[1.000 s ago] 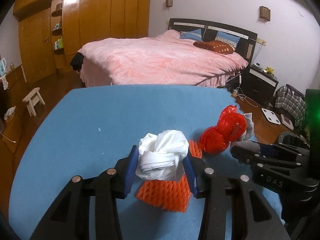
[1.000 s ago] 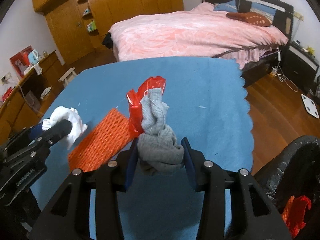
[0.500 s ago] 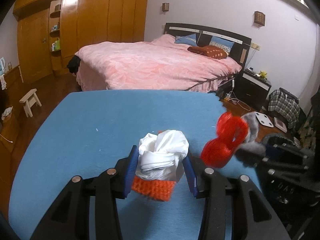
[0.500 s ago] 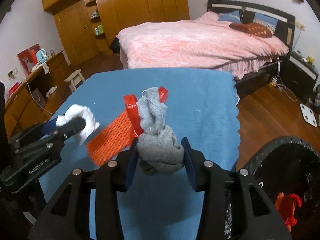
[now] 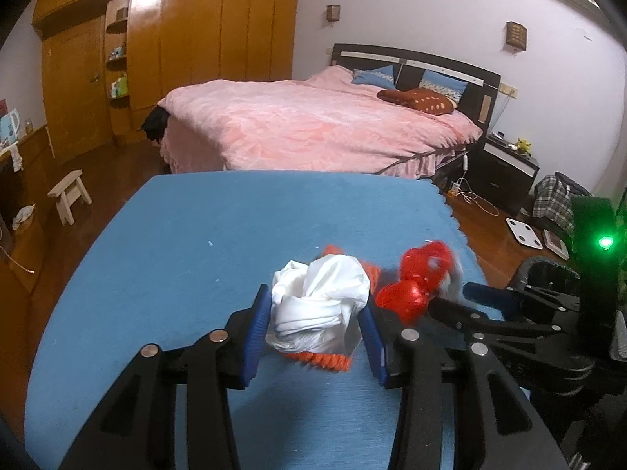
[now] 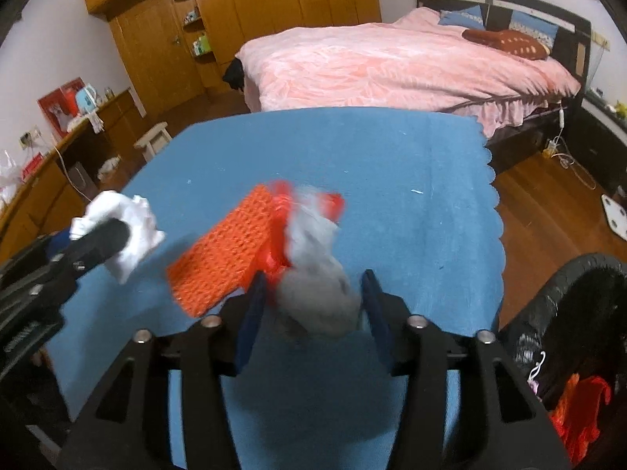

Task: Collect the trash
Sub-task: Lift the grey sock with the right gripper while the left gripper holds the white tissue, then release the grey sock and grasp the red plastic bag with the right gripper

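above the blue table [image 6: 431,180], our left gripper [image 5: 315,331] clamps a white wad [image 5: 319,301], our right gripper [image 6: 313,309] a grey-and-red bundle [image 6: 317,290]; we should keep both tight, releasing only over the black bin [image 6: 564,286].

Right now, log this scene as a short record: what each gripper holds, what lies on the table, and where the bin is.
left gripper: jaws shut on crumpled white plastic bag
right gripper: jaws shut on grey cloth wad, with crinkled red plastic wrapper tangled in it
orange foam fruit net: beside the grey wad; whether it rests on the table cannot be told
surface: blue tablecloth
black trash bin: on the floor off the table's right edge, red scrap already inside
motion: right view blurred
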Motion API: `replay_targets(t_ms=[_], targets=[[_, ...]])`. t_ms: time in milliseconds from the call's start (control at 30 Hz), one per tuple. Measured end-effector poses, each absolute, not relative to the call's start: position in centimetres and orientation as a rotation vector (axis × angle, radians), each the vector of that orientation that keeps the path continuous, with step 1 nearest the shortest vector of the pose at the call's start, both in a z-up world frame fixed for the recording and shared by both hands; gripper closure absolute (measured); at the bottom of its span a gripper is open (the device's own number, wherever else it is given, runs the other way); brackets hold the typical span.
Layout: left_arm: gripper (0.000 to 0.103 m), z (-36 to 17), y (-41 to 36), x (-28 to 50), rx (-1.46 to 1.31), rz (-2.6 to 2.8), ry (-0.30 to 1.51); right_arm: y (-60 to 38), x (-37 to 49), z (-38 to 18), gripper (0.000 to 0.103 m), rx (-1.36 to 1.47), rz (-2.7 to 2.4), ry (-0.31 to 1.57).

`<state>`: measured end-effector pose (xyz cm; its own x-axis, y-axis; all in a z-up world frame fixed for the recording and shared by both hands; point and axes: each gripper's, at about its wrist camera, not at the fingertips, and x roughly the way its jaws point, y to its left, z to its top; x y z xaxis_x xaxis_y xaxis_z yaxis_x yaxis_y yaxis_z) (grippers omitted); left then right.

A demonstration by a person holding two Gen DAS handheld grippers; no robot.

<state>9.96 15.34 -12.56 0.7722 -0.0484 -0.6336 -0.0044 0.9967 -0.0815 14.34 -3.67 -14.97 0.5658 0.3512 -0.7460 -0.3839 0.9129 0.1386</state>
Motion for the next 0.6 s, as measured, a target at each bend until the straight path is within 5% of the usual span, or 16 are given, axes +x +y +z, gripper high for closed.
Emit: replay_targets(t_ms=[333, 600], targets=[[0.059, -13.4, 15.7, 10.1, -0.097, -0.025, 0.697, -4.0, 14.1, -14.4, 0.029, -0.055, 0.405, 0.806], [0.059, -13.5, 17.0, 10.4, -0.106, -0.001, 0.69, -1.6, 15.3, -14.2, 0.034, -0.084, 0.477, 0.806]])
